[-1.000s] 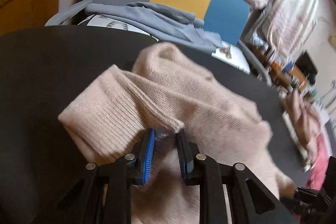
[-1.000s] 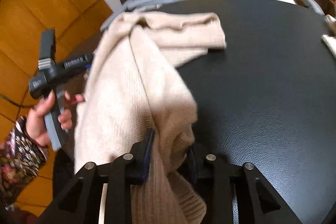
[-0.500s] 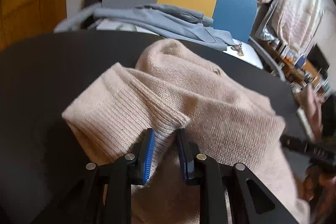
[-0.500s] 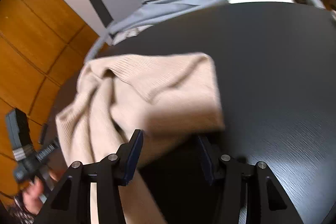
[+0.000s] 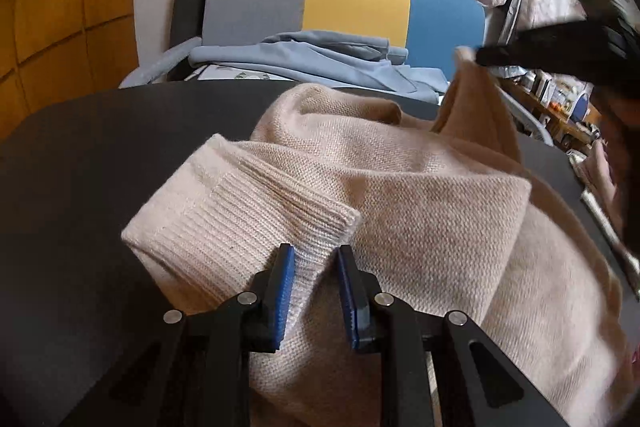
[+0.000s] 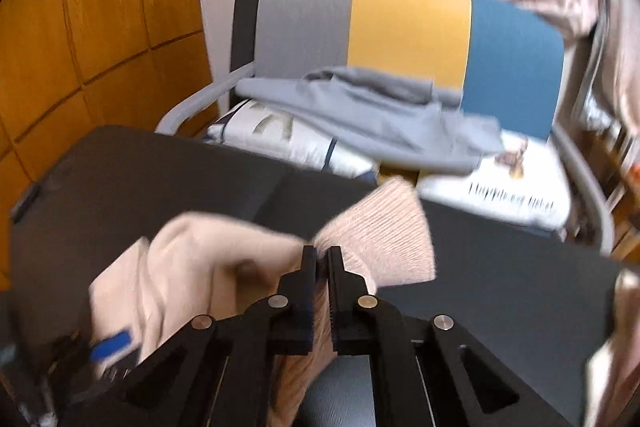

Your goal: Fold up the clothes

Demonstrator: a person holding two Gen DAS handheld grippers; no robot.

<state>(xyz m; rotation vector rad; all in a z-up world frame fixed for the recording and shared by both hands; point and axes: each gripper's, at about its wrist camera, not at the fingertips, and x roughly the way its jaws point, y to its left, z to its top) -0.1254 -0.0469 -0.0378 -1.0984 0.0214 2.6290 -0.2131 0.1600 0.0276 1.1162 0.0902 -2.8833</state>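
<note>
Left wrist view, left gripper fingers pinching sweater cuff, right wrist view, right gripper fingers clamping hem.

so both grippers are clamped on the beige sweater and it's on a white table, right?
Not white: the table is black, as the left wrist view shows. The rest holds: the left gripper and the right gripper are each shut on the beige sweater.

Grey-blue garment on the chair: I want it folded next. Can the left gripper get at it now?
Probably not: the left gripper is shut on the beige sweater's cuff, and the garment lies beyond the black table.
</note>
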